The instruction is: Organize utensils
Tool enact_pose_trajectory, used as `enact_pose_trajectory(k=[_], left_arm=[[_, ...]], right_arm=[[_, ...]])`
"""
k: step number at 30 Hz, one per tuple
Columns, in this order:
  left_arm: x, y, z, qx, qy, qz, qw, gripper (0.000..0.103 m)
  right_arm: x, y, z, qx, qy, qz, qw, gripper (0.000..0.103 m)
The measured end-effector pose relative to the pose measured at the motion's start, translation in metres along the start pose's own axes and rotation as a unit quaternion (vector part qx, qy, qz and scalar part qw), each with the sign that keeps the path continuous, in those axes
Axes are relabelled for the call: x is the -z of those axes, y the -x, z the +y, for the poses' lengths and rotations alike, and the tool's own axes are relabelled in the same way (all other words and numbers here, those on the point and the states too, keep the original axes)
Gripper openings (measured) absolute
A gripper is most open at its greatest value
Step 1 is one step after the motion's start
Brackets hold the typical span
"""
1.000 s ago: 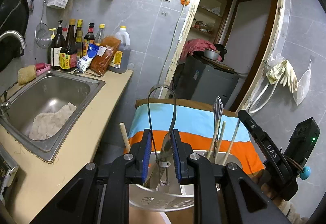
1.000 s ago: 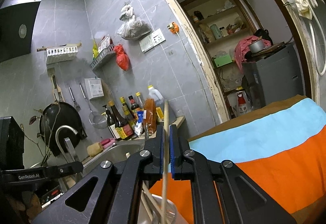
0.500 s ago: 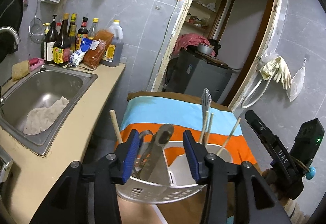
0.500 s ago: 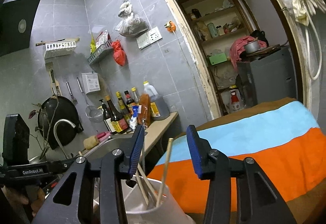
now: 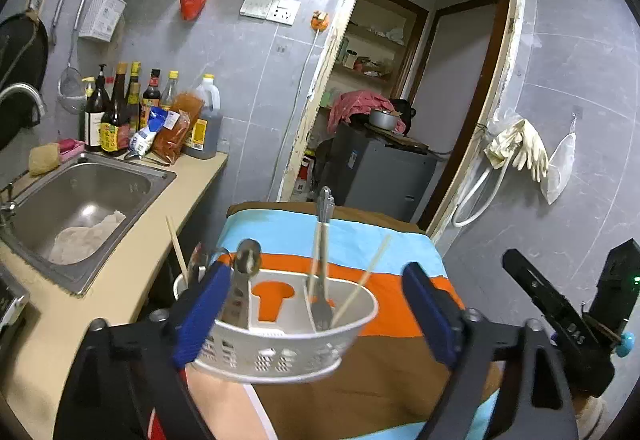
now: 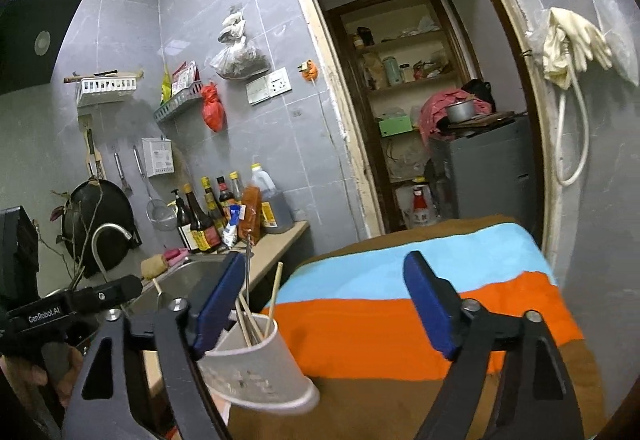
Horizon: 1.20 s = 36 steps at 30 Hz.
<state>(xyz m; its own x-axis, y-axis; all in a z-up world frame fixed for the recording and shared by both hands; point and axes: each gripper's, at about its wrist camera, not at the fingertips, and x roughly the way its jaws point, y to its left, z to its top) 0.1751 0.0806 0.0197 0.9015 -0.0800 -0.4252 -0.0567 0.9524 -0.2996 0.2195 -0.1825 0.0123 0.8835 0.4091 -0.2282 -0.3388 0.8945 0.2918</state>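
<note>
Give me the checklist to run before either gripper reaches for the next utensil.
1. Left gripper released, fingers just opened, nothing pinched: ok.
2. Right gripper released, fingers just opened, nothing between them: ok.
3. Utensil holder upright: cannot tell, it looks tilted.
4. Chopsticks inside the holder: ok.
5. Metal utensils standing in a compartment: ok.
6. Next utensil to sort located: cannot tell, none seen outside the holder.

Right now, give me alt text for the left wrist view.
The open left gripper frames a white utensil caddy holding chopsticks and metal utensils, on a striped cloth beside a steel sink.
</note>
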Motion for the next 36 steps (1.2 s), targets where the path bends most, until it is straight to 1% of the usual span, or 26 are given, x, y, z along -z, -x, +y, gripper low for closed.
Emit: enact_pose_trajectory(k=[4,7,8,9,13,17,22,30,36], left_arm=[[0.01,0.026,-0.021,-0.018,-0.011,-0.011,0.9997,0.102],[0.021,0.048,-0.035,-0.034,-0.02,-0.02,0.999,0.102],[0.023,0.053,-0.036,-0.037,-0.021,-0.02,0.9989,0.102],[0.027,0.06,-0.04,-0.041,-0.022,-0.021,0.9987,0.102],[0.042,0.082,-0.052,-0.052,-0.02,-0.022,0.9982,0.102],[0.058,0.102,-0.064,-0.054,-0.026,-0.016,0.9981,0.102],[0.076,0.12,-0.07,-0.059,-0.033,-0.012,0.9976,0.102],[0.09,0.134,-0.079,-0.069,-0.04,-0.016,0.9967,0.102],[0.092,0.137,-0.079,-0.07,-0.042,-0.021,0.9965,0.102]], right_arm=[[-0.006,0.033,-0.005,0.011,0.002,0.007,1.0,0.091],[-0.009,0.061,-0.009,0.02,0.004,0.012,1.0,0.094],[-0.009,0.074,-0.01,0.025,0.007,0.015,1.0,0.096],[-0.009,0.081,-0.01,0.03,0.009,0.016,0.999,0.1],[-0.008,0.115,-0.01,0.043,0.02,0.016,0.999,0.101],[-0.004,0.149,-0.009,0.057,0.026,0.018,0.998,0.101],[0.005,0.179,-0.009,0.07,0.029,0.02,0.997,0.101],[0.021,0.201,-0.018,0.086,0.019,0.034,0.996,0.101],[0.022,0.201,-0.02,0.086,0.018,0.037,0.995,0.101]])
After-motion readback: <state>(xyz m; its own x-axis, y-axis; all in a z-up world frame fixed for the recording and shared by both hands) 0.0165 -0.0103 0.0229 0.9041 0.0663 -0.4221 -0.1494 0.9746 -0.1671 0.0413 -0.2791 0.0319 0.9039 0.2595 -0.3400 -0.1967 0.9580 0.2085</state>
